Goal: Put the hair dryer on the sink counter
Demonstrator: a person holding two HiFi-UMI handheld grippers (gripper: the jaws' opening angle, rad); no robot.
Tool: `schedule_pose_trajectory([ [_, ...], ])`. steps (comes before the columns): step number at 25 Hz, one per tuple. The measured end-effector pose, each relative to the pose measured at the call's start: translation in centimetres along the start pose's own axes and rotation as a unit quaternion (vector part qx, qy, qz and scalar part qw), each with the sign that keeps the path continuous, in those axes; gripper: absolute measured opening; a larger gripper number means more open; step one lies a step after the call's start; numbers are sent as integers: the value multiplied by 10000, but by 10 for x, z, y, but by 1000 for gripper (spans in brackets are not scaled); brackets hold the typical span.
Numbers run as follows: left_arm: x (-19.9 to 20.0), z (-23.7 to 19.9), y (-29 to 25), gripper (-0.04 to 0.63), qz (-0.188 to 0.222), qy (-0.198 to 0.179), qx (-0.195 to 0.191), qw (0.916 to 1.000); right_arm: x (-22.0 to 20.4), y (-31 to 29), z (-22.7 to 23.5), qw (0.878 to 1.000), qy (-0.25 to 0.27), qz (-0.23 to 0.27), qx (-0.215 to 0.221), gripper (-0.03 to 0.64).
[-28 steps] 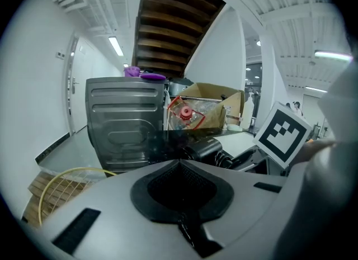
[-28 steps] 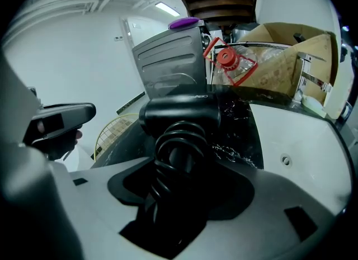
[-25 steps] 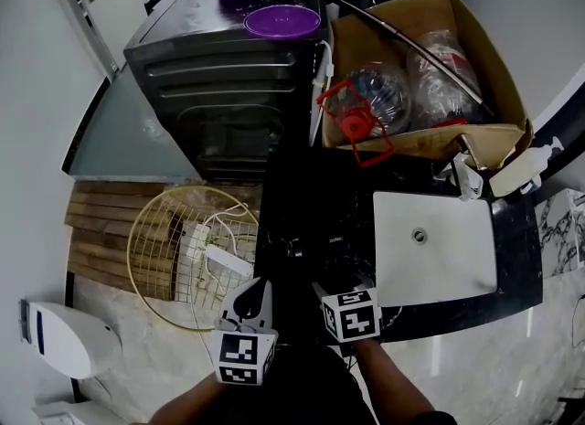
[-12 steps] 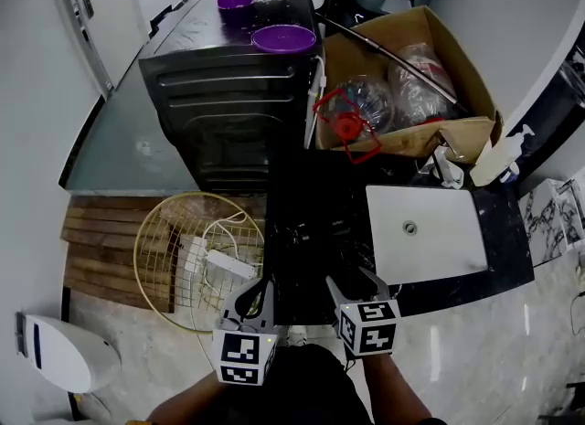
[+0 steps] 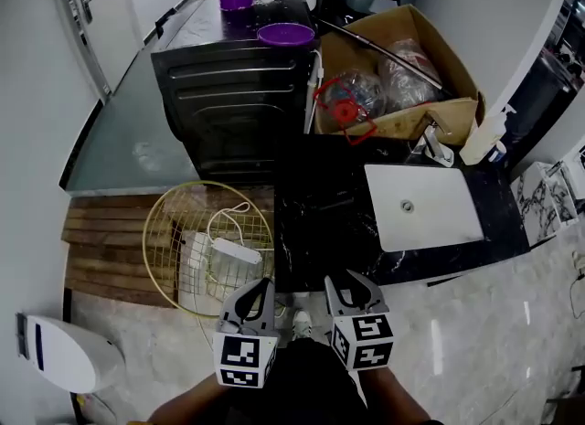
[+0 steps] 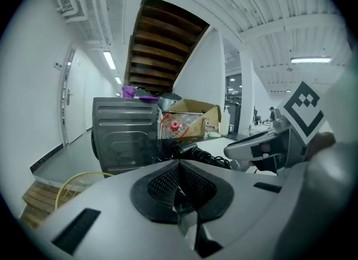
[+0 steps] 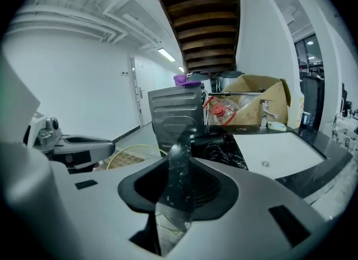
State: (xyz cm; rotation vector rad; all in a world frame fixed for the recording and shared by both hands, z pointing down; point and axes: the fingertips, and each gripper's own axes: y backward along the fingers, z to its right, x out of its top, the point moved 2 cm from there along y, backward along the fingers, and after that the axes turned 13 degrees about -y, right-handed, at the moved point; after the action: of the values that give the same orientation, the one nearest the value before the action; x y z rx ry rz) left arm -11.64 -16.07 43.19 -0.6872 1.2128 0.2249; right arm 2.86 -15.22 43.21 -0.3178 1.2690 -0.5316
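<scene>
The black hair dryer [image 5: 322,224] lies with its coiled cord on the black marble sink counter [image 5: 315,263], just left of the white sink [image 5: 420,208]. It also shows in the right gripper view as the hair dryer [image 7: 215,140], and in the left gripper view as the hair dryer [image 6: 190,151]. My right gripper [image 5: 349,286] hangs in front of the counter's near edge, clear of the dryer. Its jaws are closing with nothing between them, as the right gripper [image 7: 182,141] also shows. My left gripper [image 5: 260,291] is beside it, shut and empty, its tips meeting in a line at the left gripper [image 6: 179,164].
A dark appliance [image 5: 228,103] with a purple bowl [image 5: 285,35] stands behind the counter. A cardboard box [image 5: 402,76] of plastic bottles, a faucet [image 5: 434,149] and a soap bottle [image 5: 480,140] stand at the back. A yellow wire basket [image 5: 210,249] sits on the floor at left.
My right gripper drew back from over the counter toward the person, and its jaws narrowed. The left gripper stayed in place. The head view tilted, showing more floor.
</scene>
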Motion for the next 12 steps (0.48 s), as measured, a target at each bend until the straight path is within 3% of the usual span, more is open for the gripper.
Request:
schedule_pose_trajectory([
  [12,-26,18,72,8,203,-93,-66,9997,-62,53,-57,9999,141,-16,58,58],
])
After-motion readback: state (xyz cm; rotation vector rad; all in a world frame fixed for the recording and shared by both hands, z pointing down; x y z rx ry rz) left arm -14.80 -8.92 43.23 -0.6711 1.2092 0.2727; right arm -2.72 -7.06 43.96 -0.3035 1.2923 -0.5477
